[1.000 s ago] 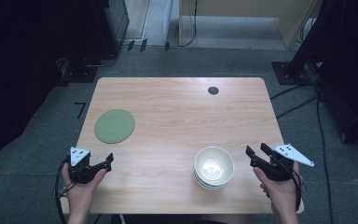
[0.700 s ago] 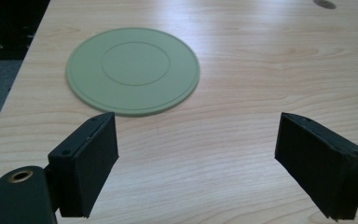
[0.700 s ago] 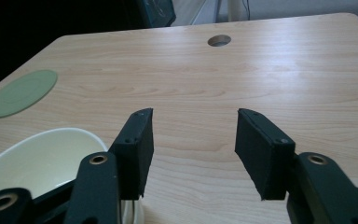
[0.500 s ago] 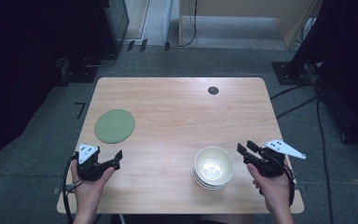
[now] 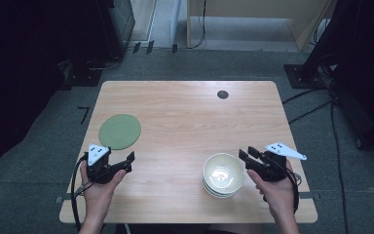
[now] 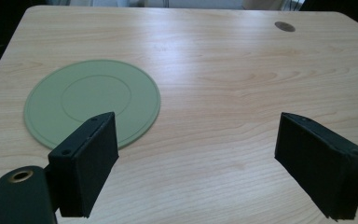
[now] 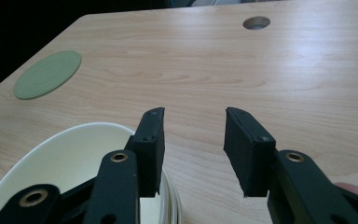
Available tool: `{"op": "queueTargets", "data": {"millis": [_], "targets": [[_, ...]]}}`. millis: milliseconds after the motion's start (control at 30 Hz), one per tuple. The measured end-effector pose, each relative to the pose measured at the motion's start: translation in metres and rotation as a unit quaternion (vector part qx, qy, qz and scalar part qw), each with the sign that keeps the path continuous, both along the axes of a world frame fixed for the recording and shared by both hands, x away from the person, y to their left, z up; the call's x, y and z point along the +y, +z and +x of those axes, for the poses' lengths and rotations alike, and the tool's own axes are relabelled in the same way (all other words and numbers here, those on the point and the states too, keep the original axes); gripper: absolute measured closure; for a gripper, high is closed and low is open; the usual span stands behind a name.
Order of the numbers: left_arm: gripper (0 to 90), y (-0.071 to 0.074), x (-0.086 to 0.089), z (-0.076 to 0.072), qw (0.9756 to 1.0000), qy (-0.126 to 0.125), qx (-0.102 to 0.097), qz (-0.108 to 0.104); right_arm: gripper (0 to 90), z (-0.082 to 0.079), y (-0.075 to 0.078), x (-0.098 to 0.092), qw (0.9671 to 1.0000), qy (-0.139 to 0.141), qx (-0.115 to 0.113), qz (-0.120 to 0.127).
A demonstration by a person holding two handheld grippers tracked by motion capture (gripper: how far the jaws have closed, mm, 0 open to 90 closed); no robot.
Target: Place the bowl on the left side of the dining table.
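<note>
Bowls [image 5: 223,175], a stack, sit just left of the right gripper [image 5: 245,157], its empty jaws having just narrowed, while the left gripper [image 5: 129,163] gapes wide, farther off.

A flat round pale-green silicone mat [image 5: 120,131] is laid on the left part of the light wooden surface [image 5: 185,122]. A small dark round grommet hole [image 5: 222,94] is seen near the far edge. Grey carpeted floor [image 5: 48,146] and black cables [image 5: 307,105] are seen around it.

Open tool [image 6: 196,163] above table [image 6: 223,70], green mat [image 6: 93,100] behind.
</note>
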State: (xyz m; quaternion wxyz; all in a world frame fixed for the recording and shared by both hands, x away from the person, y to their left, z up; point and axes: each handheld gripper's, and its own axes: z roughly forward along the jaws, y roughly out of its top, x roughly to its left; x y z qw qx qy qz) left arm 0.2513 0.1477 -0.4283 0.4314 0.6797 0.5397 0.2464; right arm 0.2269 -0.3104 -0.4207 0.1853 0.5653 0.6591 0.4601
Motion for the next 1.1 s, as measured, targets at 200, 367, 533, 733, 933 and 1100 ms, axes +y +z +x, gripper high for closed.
{"op": "queueTargets", "data": {"millis": [200, 367, 533, 733, 933, 1100], "targets": [[13.0, 0.003, -0.009, -0.002, 0.9999, -0.013, -0.004, -0.007, 56.4, 0.0, -0.002, 0.005, 0.9995, 0.024, 0.018, -0.007], [13.0, 0.003, -0.012, -0.004, 0.9997, -0.022, -0.003, -0.009, 63.1, -0.001, -0.005, 0.009, 0.9986, 0.04, 0.03, -0.016], [13.1, 0.002, -0.017, -0.006, 0.9994, -0.033, -0.002, -0.009, 71.4, -0.001, -0.014, 0.013, 0.9976, 0.048, 0.043, -0.027], [13.2, 0.002, -0.029, -0.008, 0.9988, -0.048, -0.001, -0.005, 78.8, -0.003, -0.016, 0.017, 0.9967, 0.056, 0.047, -0.037], [13.3, 0.004, -0.037, -0.01, 0.9982, -0.059, -0.002, -0.008, 83.3, -0.003, -0.018, 0.019, 0.9955, 0.061, 0.052, -0.051], [13.3, 0.003, -0.038, -0.01, 0.9981, -0.061, 0.0, -0.009, 85.2, -0.006, -0.018, 0.018, 0.9947, 0.072, 0.038, -0.063]]}}
